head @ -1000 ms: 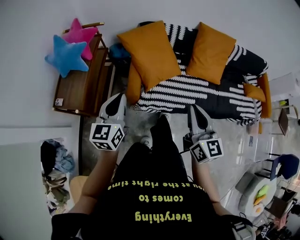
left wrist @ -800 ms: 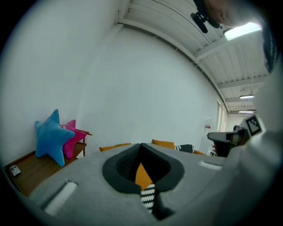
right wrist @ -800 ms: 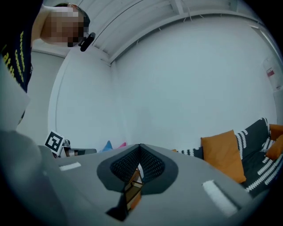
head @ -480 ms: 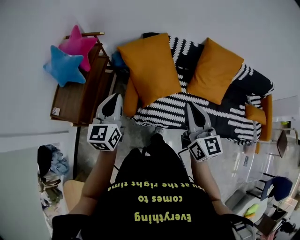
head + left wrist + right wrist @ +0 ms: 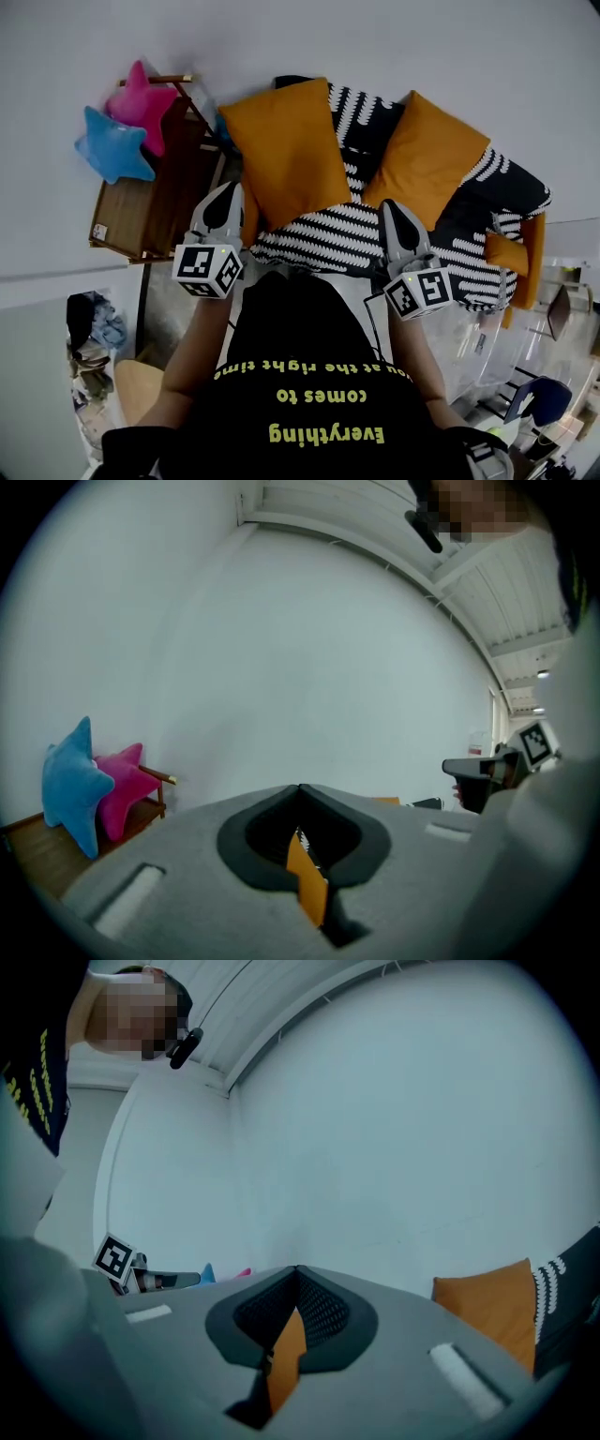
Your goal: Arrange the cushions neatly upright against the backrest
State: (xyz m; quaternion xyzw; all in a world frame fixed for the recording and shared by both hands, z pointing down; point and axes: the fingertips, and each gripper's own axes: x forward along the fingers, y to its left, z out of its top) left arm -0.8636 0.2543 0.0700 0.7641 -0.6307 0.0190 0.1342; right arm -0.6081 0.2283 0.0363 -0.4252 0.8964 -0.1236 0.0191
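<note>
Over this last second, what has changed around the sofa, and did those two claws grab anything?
The person moved closer to the sofa, so the left gripper and right gripper now show over its front edge, close to the left cushion and right cushion. Nothing was grabbed or released. Unchanged: both grippers shut and empty, both cushions in place.

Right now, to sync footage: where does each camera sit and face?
Head view: on the person's head, steeply down at the sofa; shirt, arms, left hand-held gripper, right hand-held gripper show.
Left gripper view: on the left hand-held gripper, facing the wall; shut jaws show.
Right gripper view: on the right hand-held gripper, facing the wall; shut jaws show.
Shared: blue star cushion, head and left gripper views.
</note>
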